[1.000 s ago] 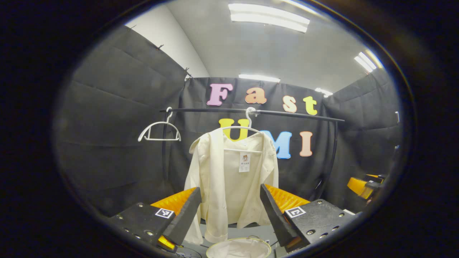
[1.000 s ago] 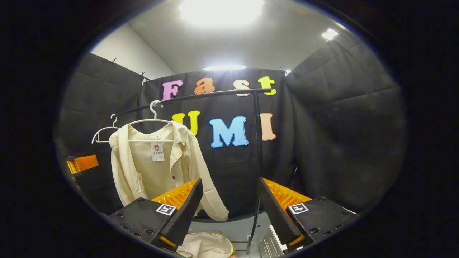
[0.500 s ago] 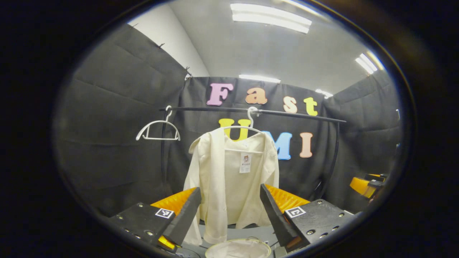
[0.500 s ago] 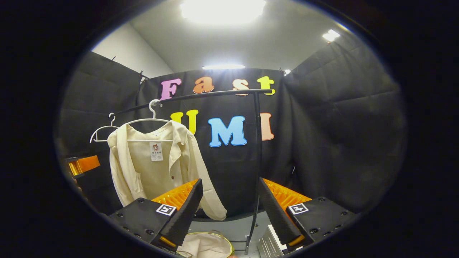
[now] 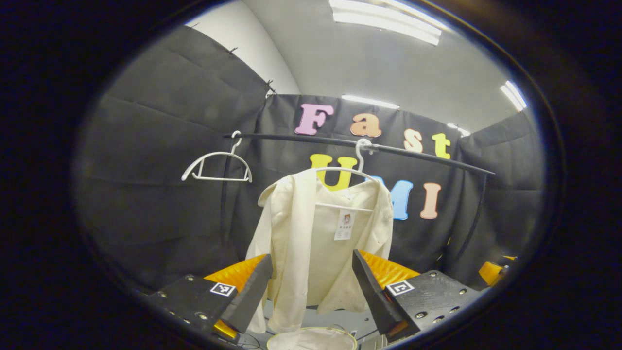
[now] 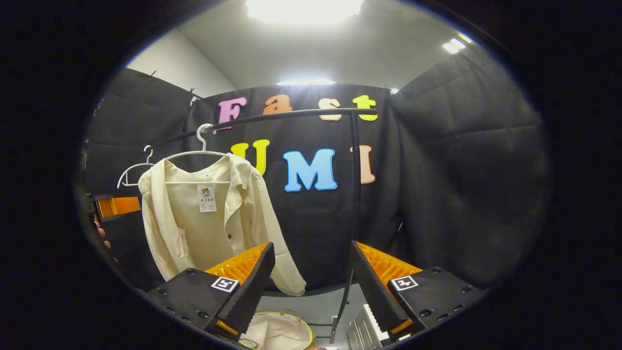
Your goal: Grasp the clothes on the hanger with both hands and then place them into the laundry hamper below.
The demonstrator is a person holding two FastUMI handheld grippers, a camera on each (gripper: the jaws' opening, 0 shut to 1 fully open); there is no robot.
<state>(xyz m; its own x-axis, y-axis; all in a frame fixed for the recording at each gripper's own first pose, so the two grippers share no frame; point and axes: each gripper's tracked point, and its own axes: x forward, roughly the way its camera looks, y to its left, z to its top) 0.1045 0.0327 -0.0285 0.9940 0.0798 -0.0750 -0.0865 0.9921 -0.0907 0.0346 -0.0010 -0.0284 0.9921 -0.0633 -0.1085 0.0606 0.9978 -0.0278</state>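
Note:
A cream shirt hangs open on a white hanger from a black rail, straight ahead in the left gripper view. My left gripper is open, some way short of the shirt, nothing between its fingers. In the right gripper view the same shirt hangs at the left, and my right gripper is open, facing the rail's black post to the right of the shirt. The round white hamper stands below the shirt; its rim also peeks between the right fingers.
An empty white hanger hangs further left on the rail. The left gripper and a hand show at the left edge of the right gripper view. A slatted white object lies low by the post. Black cloth walls enclose the booth.
The left gripper view has swung left and a little closer, so the shirt sits further right and larger. The right gripper view has shifted slightly; both grippers stay open.

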